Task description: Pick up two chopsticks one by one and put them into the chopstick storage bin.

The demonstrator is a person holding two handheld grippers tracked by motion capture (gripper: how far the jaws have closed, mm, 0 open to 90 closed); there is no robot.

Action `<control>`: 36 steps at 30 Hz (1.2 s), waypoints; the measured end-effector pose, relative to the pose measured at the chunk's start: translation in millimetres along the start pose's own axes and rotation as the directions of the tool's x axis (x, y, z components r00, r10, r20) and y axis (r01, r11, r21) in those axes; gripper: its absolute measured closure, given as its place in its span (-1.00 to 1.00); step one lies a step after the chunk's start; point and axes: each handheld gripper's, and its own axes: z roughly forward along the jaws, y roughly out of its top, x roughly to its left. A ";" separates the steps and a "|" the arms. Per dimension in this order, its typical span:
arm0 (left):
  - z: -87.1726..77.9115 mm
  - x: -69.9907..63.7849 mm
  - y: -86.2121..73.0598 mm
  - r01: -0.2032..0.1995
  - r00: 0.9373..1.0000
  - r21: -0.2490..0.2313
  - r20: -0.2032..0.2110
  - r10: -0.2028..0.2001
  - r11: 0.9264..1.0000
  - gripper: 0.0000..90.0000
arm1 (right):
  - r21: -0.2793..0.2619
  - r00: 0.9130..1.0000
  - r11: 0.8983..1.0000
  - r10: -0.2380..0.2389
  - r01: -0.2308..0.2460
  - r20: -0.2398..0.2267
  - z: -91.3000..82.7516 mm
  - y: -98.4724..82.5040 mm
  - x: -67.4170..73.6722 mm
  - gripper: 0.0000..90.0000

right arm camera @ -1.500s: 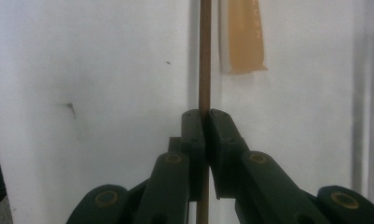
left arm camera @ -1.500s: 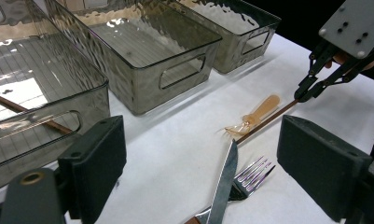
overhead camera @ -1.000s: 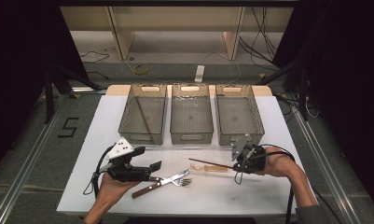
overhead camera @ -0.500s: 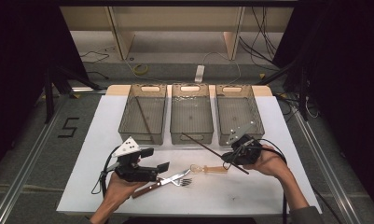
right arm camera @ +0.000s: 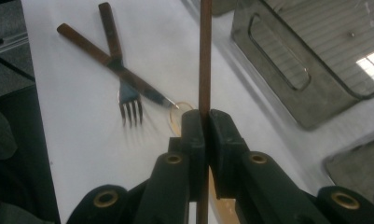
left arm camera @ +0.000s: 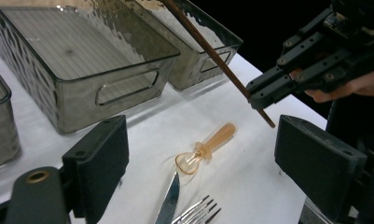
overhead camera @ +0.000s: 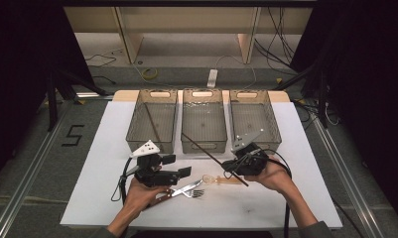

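My right gripper [overhead camera: 229, 167] is shut on a long brown chopstick [overhead camera: 206, 151], which slants up and left toward the middle bin [overhead camera: 202, 144]. In the right gripper view the jaws [right arm camera: 204, 127] pinch the chopstick [right arm camera: 204, 56] near its lower end. My left gripper [overhead camera: 178, 166] is open, holds nothing and points right. Between its jaws [left arm camera: 203, 163] the left gripper view shows an amber spoon [left arm camera: 208, 147] flat on the white table, with a knife [left arm camera: 168, 203] and a fork [left arm camera: 198, 213] nearer. There the right gripper [left arm camera: 278, 88] holds the chopstick [left arm camera: 212, 51] above the spoon.
Three clear grey bins stand side by side at the table's far edge. The left bin [overhead camera: 137, 130] holds another chopstick [overhead camera: 153, 121]. The right bin [overhead camera: 271, 126] lies just beyond my right hand. The knife and fork [overhead camera: 186, 191] lie crossed, with the spoon [overhead camera: 221, 180] beside them.
The right gripper has lifted the chopstick off the table and carried it left and toward the bins, its far end now raised. The left gripper has moved to the right.
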 end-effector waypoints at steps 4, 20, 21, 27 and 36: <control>7.4 4.3 2.4 0.036 0.999 -0.006 0.010 -0.036 0.999 -0.61 | -0.040 1.000 0.999 0.010 -0.010 0.003 2.7 4.9 4.0 0.90; 26.5 3.7 12.5 0.125 0.988 0.008 0.086 -0.125 0.992 -0.30 | -0.108 1.000 0.994 0.016 -0.018 -0.015 16.7 18.1 22.5 0.90; 26.5 3.3 12.7 0.128 0.988 0.007 0.090 -0.128 0.992 -0.23 | -0.109 1.000 0.994 0.017 -0.018 -0.013 17.6 18.3 22.9 0.90; 26.3 2.8 13.1 0.152 0.980 -0.002 0.131 -0.151 0.988 0.04 | -0.124 1.000 0.992 0.017 -0.020 -0.024 20.1 19.8 26.7 0.90; 25.1 4.9 11.6 0.168 0.971 -0.018 0.178 -0.162 0.986 0.38 | -0.149 0.999 0.988 0.023 -0.029 -0.044 21.1 21.3 30.0 0.90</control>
